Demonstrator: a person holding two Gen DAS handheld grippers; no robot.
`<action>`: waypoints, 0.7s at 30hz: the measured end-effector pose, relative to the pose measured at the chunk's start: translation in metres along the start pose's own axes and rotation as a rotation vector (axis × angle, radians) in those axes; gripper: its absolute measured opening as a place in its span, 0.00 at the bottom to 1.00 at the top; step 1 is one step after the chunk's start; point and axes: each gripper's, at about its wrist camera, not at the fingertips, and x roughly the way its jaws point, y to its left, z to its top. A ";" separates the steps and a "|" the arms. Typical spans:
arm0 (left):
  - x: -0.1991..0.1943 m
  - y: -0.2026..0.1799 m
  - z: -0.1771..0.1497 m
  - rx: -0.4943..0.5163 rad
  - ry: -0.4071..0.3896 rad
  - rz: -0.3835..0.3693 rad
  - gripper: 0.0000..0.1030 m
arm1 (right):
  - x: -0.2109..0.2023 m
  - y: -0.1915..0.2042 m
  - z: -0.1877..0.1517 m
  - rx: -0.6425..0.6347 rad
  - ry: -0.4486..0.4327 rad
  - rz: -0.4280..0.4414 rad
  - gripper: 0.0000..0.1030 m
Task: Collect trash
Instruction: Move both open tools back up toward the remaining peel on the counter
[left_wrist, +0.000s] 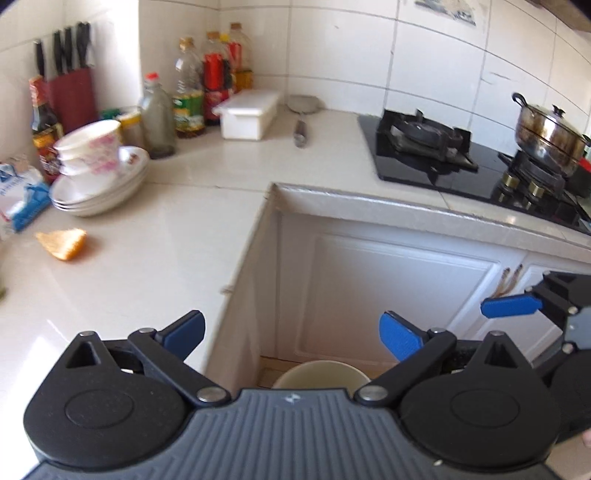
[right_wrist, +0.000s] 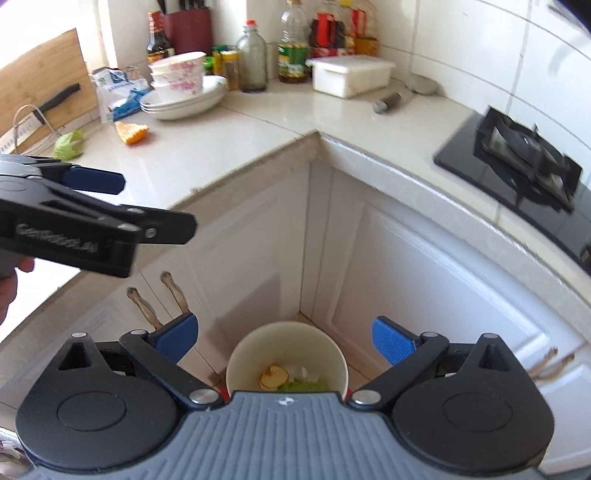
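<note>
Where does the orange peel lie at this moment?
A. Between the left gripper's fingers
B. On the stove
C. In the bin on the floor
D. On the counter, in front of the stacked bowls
D: the peel rests on the counter just in front of the bowls, and both grippers are open and empty.

Glossy countertop (left_wrist: 155, 236) — shiny steel pot (left_wrist: 550, 133)

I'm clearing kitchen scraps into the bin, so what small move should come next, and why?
Probably swing the left gripper, open and empty, toward the orange peel on the countertop. The bin on the floor already holds scraps; that peel and a green scrap remain out.
</note>
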 end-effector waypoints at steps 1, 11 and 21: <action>-0.006 0.007 0.002 -0.002 -0.009 0.019 0.98 | 0.002 0.005 0.008 -0.016 -0.011 0.011 1.00; -0.041 0.090 -0.001 -0.091 -0.069 0.214 0.98 | 0.040 0.070 0.086 -0.154 -0.086 0.143 1.00; -0.043 0.163 -0.015 -0.226 -0.056 0.350 0.98 | 0.110 0.137 0.154 -0.292 -0.082 0.256 1.00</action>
